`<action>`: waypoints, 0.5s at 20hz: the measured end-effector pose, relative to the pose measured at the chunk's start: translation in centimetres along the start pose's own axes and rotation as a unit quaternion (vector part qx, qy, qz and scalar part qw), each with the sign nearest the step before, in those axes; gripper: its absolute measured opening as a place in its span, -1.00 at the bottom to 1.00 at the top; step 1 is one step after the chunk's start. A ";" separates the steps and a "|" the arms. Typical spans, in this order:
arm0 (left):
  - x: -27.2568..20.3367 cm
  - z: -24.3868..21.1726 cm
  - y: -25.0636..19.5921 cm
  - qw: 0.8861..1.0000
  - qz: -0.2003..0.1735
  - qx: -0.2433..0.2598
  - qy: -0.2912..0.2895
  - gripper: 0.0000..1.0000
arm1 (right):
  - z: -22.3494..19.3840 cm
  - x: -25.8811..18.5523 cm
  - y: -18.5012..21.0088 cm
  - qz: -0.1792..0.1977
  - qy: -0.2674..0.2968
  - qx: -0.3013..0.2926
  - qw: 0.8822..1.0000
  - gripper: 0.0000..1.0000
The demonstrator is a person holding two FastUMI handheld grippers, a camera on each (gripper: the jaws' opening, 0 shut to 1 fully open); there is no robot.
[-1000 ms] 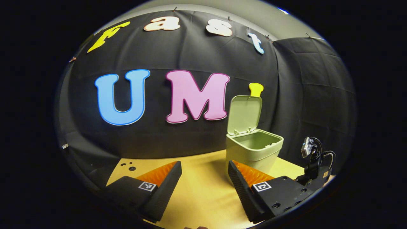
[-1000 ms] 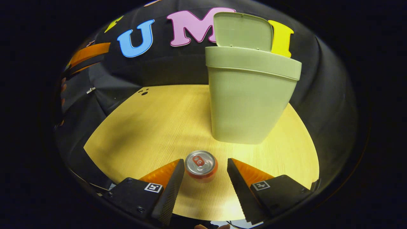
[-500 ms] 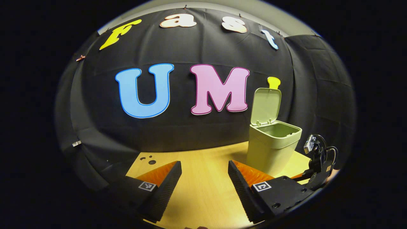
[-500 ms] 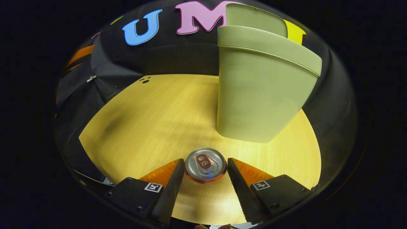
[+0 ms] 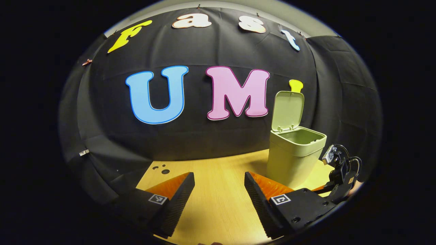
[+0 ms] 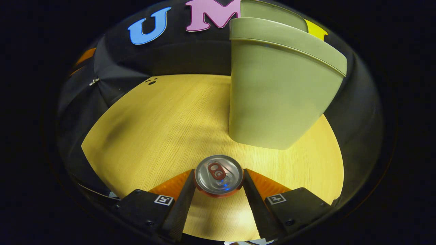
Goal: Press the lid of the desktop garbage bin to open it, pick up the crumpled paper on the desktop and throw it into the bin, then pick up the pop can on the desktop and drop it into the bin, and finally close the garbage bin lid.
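- Garbage bin (image 6: 279,88): pale green, upright on the wooden counter (image 6: 163,129); lid (image 5: 287,110) raised upright at the back, mouth open.
- Pop can (image 6: 219,174): upright on the counter just in front of the bin, silver top with red tab facing up.
- Right hand-held gripper (image 6: 219,183): low at the counter in front of the bin, one finger against each side of the can, pinching it.
- Left hand-held gripper (image 5: 219,190): above the counter, well to the left of the bin, fingers spread with nothing between them.
- Crumpled paper: cannot tell where it lies.
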State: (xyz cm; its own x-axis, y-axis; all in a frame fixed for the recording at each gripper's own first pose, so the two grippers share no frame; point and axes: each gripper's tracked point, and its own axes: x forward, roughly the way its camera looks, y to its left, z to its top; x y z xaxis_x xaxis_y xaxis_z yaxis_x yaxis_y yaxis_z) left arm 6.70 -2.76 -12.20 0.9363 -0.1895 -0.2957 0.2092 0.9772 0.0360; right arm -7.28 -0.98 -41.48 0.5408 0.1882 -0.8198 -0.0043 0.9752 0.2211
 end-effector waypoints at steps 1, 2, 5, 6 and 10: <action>0.1 0.0 -0.2 1.000 -0.002 0.000 0.000 0.89 | 0.4 -0.5 -0.1 -0.002 -0.008 0.001 1.000 0.66; 0.2 -0.1 -0.3 1.000 -0.003 0.000 0.001 0.89 | 1.0 -1.0 -0.3 -0.006 -0.014 0.001 1.000 0.66; 0.6 -0.2 -0.9 1.000 -0.009 0.000 0.001 0.89 | 3.4 -3.5 -0.6 -0.009 -0.029 0.003 1.000 0.66; 0.8 -0.2 -1.2 1.000 -0.012 -0.003 0.001 0.89 | 4.3 -4.3 -0.6 -0.009 -0.033 0.001 0.999 0.66; 1.6 -0.5 -2.1 1.000 -0.022 -0.015 0.003 0.89 | 8.6 -8.6 -0.5 0.000 -0.042 0.006 0.999 0.66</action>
State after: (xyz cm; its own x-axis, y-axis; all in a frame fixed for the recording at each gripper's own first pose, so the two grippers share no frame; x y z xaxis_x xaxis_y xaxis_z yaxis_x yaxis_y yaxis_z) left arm 7.60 -5.11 -13.18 0.9247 -0.2324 -0.3017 0.2420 0.9703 -0.0058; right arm -4.66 -4.11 -30.00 0.6092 0.1774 -0.7729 0.0051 0.9738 0.2275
